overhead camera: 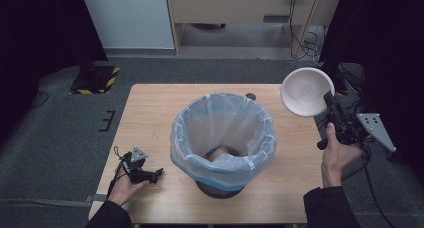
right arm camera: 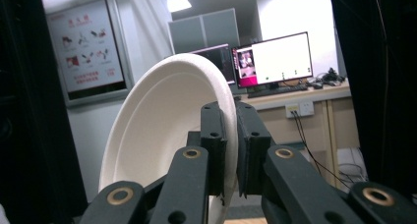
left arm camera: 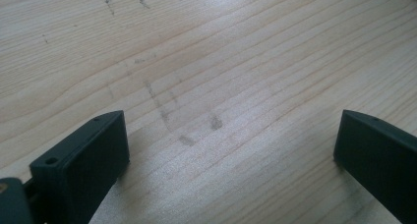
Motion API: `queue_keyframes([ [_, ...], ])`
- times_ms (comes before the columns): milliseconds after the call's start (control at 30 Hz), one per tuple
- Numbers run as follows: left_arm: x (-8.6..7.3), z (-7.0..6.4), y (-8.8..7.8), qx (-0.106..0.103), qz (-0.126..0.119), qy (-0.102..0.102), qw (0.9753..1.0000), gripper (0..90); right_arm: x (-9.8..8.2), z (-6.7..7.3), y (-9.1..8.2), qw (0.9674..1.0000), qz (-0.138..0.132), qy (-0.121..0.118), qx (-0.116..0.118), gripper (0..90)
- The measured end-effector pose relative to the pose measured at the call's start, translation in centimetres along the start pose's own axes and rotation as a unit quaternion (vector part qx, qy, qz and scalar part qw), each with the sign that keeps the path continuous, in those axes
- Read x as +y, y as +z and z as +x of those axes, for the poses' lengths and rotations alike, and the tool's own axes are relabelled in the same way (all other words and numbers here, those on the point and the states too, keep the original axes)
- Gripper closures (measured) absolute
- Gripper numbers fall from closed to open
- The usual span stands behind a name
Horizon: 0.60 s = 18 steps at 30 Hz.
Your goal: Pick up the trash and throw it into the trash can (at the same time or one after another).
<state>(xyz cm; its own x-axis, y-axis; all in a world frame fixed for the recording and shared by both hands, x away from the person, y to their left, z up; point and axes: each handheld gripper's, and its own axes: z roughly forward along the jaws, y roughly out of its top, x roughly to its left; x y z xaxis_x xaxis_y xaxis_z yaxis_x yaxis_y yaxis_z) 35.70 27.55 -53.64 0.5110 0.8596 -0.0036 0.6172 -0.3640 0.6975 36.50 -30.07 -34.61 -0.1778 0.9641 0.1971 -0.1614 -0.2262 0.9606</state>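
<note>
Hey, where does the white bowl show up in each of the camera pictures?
High view: the white bowl is upper right, off the table's right edge, pinched at its rim by the right claw.
Left gripper view: not in it.
Right gripper view: centre-left, rim between the jaws.
Shared landmark: the right claw.

We are in a lab or office: lit computer monitors (right arm camera: 273, 57) on a desk at upper right, a wall poster (right arm camera: 87, 47) upper left, black curtains.

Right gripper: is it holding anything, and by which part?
Yes. The right gripper is shut on the white bowl, pinching its rim between the jaws, above the table's right edge.
</note>
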Motion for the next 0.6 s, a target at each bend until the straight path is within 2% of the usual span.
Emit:
queue_keyframes([
  [267,0.0,0.0,0.0,0.0,0.0,0.0,1.0,0.0,1.3,0.8,-0.5,0.9995,-0.025,0.004,0.019,84.3],
  [600,0.0,0.0,0.0,0.0,0.0,0.0,1.0,0.0,3.8,1.5,-1.6,0.9957,-0.068,0.025,0.057,84.3],
])
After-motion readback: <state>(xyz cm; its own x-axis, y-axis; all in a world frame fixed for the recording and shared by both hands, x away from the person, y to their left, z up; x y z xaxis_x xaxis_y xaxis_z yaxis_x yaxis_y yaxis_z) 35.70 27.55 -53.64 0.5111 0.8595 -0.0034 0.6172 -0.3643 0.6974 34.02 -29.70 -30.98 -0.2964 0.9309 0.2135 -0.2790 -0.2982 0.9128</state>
